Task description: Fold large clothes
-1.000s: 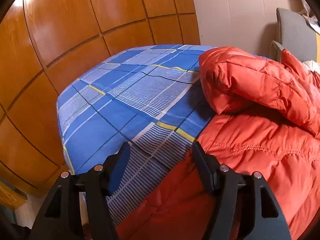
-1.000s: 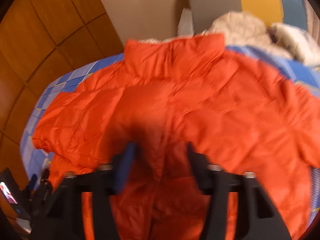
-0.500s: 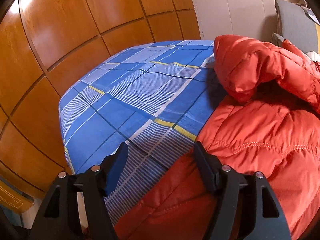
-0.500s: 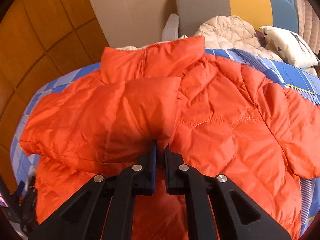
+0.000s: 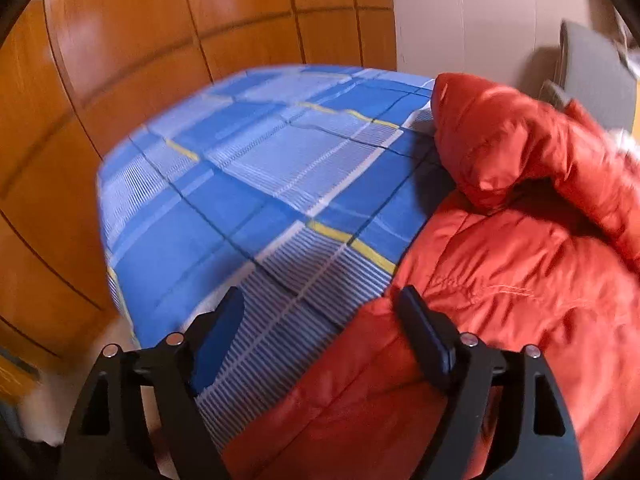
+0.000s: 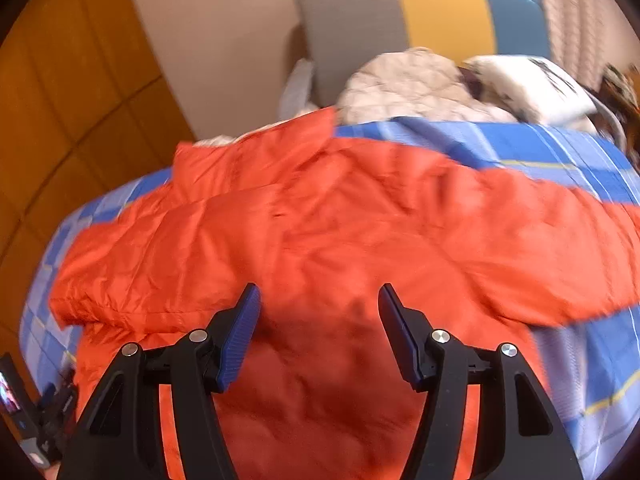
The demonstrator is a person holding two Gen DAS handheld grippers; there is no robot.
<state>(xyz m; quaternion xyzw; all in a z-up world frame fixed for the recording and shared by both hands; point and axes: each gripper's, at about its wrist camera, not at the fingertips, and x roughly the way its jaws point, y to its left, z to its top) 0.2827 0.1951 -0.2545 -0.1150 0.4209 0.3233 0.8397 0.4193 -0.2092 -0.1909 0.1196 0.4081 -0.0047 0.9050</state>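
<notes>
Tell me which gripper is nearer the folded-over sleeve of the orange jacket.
Right. The right gripper, jaws opening, hovers right beside the folded sleeve. The left gripper sits at the jacket's lower edge, the sleeve well beyond it.

Jacket (image 6: 360,232) lies spread on the bed (image 5: 240,200), collar toward the headboard (image 6: 348,32). Its sleeve (image 6: 168,256) on the left of the right wrist view is folded over the body. Quilt (image 6: 404,84) and pillow (image 6: 528,80) sit behind the jacket, at the headboard. Left wrist view: jacket on the right, bare sheet to its left, wood panelling (image 5: 120,60) beyond the bed's left edge.
</notes>
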